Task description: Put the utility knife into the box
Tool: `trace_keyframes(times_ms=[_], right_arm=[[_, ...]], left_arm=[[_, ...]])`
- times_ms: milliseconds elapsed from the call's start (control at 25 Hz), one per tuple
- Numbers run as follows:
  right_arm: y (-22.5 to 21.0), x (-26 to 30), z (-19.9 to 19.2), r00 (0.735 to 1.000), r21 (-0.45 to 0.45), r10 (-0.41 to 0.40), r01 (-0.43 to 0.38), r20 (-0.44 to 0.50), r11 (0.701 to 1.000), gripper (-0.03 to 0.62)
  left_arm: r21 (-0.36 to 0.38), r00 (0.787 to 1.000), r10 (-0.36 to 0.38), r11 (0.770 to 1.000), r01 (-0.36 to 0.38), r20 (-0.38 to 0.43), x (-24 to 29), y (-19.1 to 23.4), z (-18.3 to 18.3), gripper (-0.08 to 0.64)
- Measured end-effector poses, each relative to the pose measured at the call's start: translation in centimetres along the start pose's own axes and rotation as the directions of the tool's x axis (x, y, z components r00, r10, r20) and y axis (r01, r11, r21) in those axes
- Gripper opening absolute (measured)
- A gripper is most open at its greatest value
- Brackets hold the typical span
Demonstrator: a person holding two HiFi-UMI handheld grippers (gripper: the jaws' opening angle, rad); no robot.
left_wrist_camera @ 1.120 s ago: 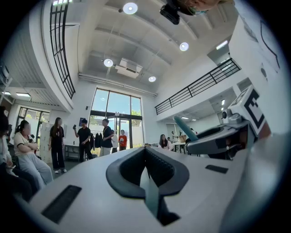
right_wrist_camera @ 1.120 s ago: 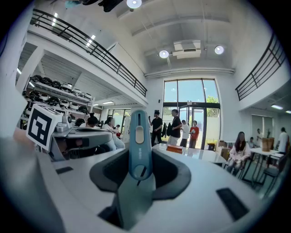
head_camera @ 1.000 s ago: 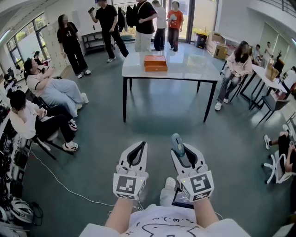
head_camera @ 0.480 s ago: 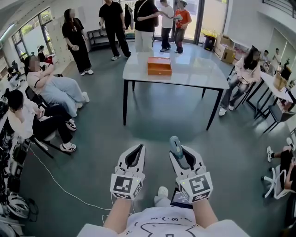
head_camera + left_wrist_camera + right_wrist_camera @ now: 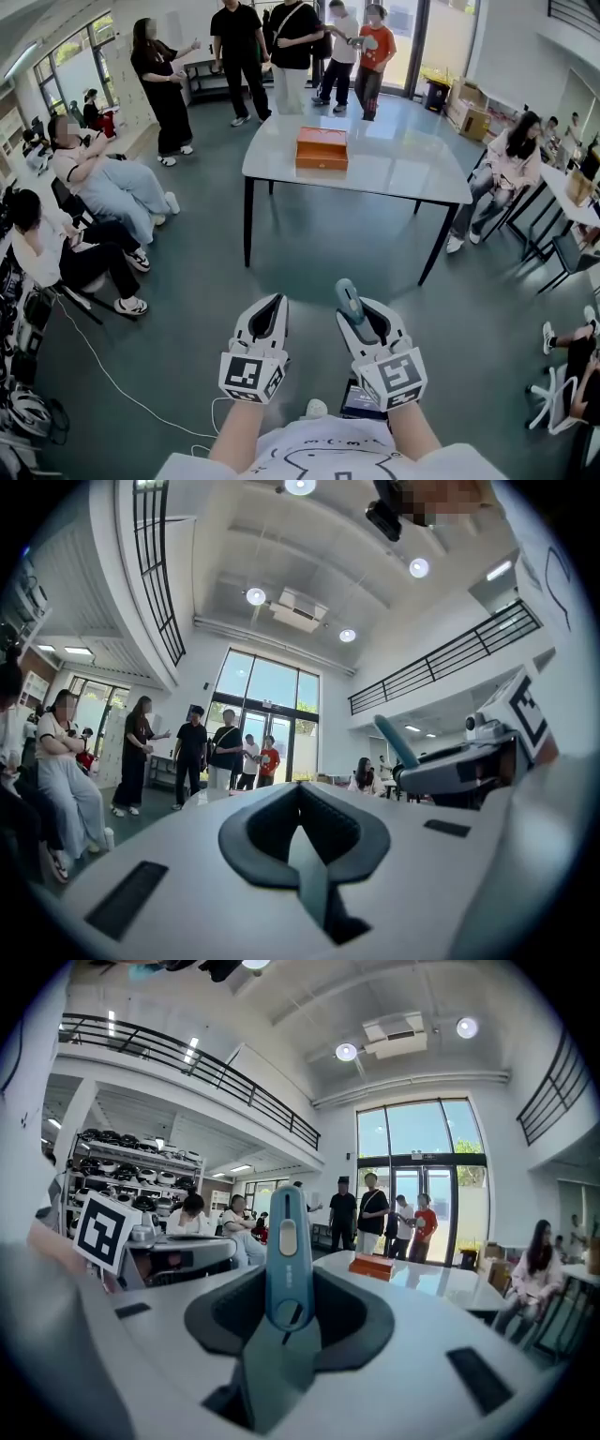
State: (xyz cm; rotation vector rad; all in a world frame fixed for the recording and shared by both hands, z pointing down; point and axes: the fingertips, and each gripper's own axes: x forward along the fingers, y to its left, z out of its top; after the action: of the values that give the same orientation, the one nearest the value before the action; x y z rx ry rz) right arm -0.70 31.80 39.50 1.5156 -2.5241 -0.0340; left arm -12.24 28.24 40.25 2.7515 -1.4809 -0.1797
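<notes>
An orange box (image 5: 322, 148) lies on the white table (image 5: 394, 169) across the room; in the right gripper view the orange box (image 5: 371, 1266) shows small beyond the jaws. My right gripper (image 5: 364, 313) is shut on a teal utility knife (image 5: 349, 300), held low over the floor, well short of the table. The utility knife (image 5: 288, 1251) stands upright between the jaws and sticks out past their tips. My left gripper (image 5: 277, 302) hangs beside it at the same height, shut with nothing in it. The left gripper (image 5: 302, 799) has its jaws meeting at the tips.
Several people stand behind the table (image 5: 281, 47). Others sit on chairs along the left (image 5: 103, 187) and at the right (image 5: 511, 155). A white cable (image 5: 122, 384) trails over the grey floor. Open floor lies between me and the table's black legs (image 5: 247, 220).
The table and box have come slightly nearer and larger in the head view. Both grippers keep the same pose, the knife still in the right one. The standing people have shifted.
</notes>
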Motion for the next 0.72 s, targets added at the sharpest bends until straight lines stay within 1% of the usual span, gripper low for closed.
trace_keyframes(times_ms=[240,520,720], right_arm=[[-3.0,1.2,0.0,1.000,0.005,0.001,-0.001,0.000,1.000,0.146],[-5.2,3.3,-0.4,1.000,0.004,-0.009,0.009,-0.009,1.000,0.146],[-6.9,6.1,-0.4,1.000,0.019,-0.016,0.017,-0.015,1.000,0.146]], left_arm=[[0.011,1.000,-0.011,1.000,0.010,0.025,3.3,-0.7,0.8,0.015],[0.024,1.000,-0.011,1.000,0.011,0.016,6.8,0.3,0.6,0.015],[0.037,0.999,-0.036,0.999,0.035,0.018,10.2,1.7,1.0,0.015]])
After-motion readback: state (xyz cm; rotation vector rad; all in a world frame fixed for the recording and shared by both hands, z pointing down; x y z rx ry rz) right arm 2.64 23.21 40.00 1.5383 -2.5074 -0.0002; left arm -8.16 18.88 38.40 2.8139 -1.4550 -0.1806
